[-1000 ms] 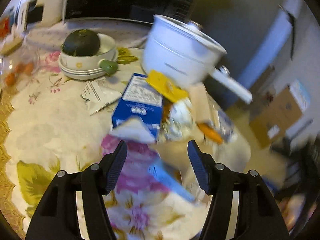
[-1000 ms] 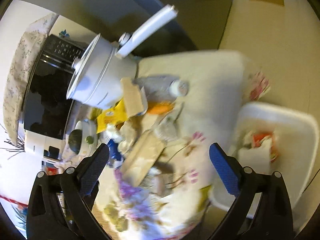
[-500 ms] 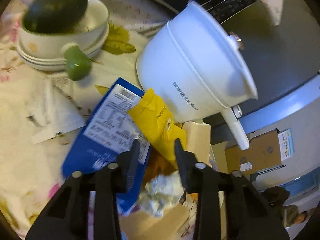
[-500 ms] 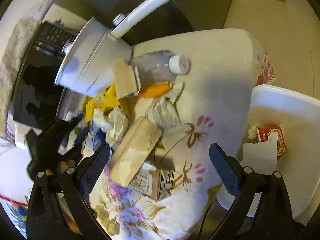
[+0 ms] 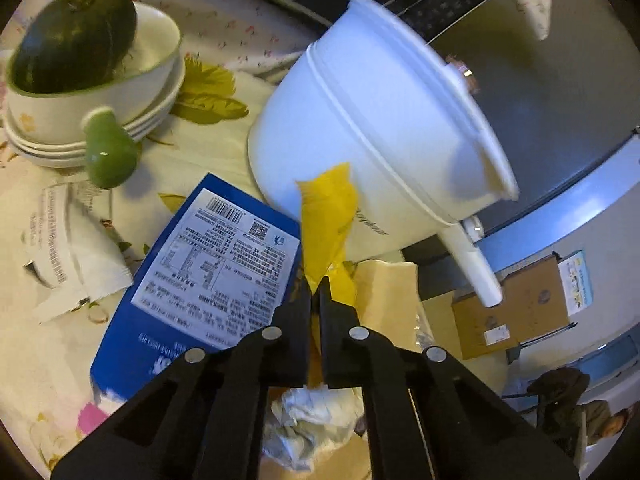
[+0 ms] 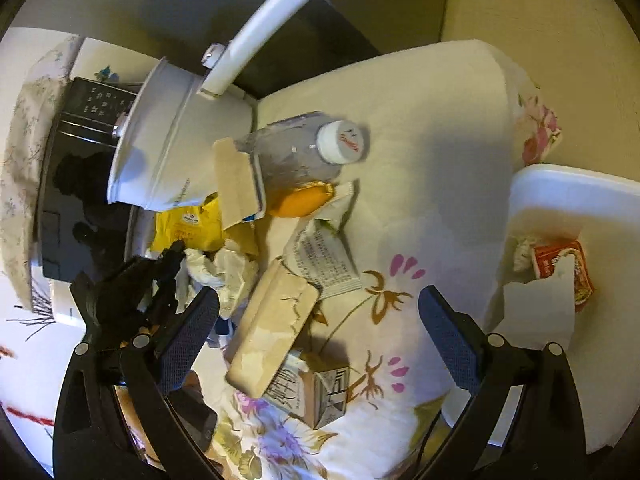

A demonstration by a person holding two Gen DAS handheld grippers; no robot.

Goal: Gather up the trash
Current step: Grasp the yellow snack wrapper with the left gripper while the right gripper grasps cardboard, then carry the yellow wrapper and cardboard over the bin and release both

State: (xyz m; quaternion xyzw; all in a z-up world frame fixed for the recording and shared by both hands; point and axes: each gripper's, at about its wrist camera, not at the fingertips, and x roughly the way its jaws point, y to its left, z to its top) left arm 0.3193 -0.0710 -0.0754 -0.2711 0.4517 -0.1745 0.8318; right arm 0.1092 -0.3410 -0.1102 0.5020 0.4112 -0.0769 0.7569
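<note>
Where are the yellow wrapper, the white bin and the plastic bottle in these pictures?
yellow wrapper point(image 5: 326, 216): left wrist view, on its upper half.
white bin point(image 6: 568, 192): right wrist view, on its rim.
plastic bottle point(image 6: 288, 152): right wrist view, on its clear body.

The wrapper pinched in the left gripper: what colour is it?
Yellow wrapper, held by the left gripper; clearest in the left wrist view.

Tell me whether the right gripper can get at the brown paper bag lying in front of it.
Probably yes. The right gripper is open and empty, and the brown paper bag lies on top of the pile with nothing over it; the left gripper, shut on the yellow wrapper, sits off to one side.
</note>
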